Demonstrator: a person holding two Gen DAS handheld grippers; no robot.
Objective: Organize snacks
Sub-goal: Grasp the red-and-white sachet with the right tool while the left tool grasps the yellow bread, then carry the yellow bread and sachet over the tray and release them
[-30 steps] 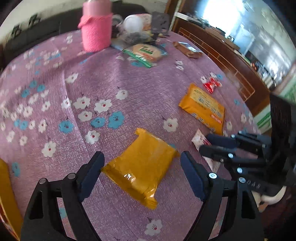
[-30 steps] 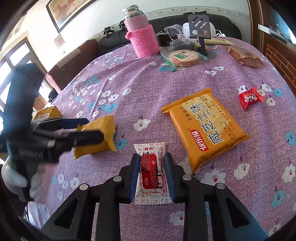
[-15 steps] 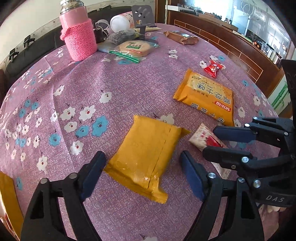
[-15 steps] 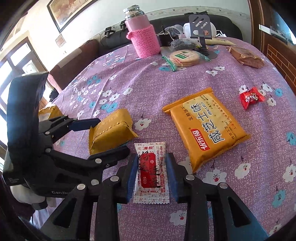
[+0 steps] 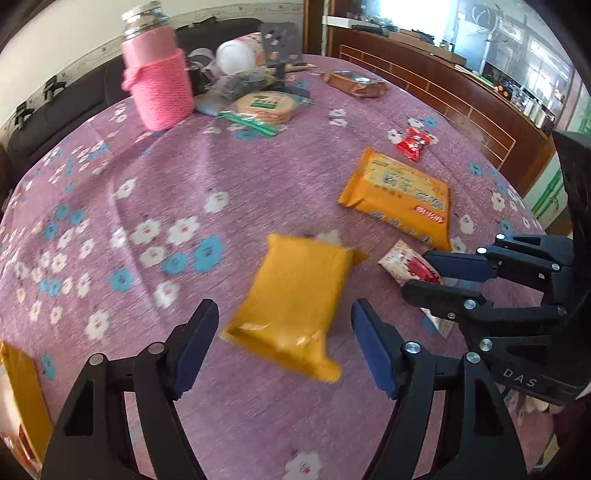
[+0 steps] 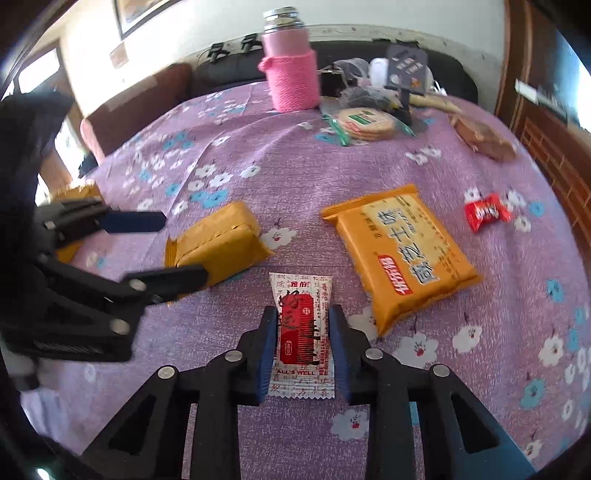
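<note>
A round table under a purple cloth point(image 5: 221, 177) printed with white and blue flowers fills both views. Behind it, at twelve o'clock, a dark sofa point(image 6: 369, 66) backs onto a pale wall, and a framed picture point(image 6: 136, 11) hangs at eleven o'clock in the right wrist view. Wooden panelling point(image 5: 443, 92) and bright windows run along the two o'clock side in the left wrist view.

The left gripper point(image 5: 284, 343) has its jaws apart, having just closed a little, and they straddle a plain yellow packet point(image 5: 295, 302) lying flat on the cloth, with a clear gap on each side. The right gripper point(image 6: 303, 347) has just narrowed around a small white-and-red sachet point(image 6: 301, 332); its blue pads stand at the sachet's edges, though whether they press on it I cannot tell. The sachet lies flat just at four o'clock from the yellow packet.

At two o'clock from the sachet lies a large orange cracker pack point(image 6: 402, 254), and farther out a red candy point(image 6: 487, 212). At the table's far edge stand a pink knit-sleeved flask point(image 6: 291, 74), a bag of round biscuits point(image 6: 365, 120) and a brown packet point(image 6: 484, 138).
</note>
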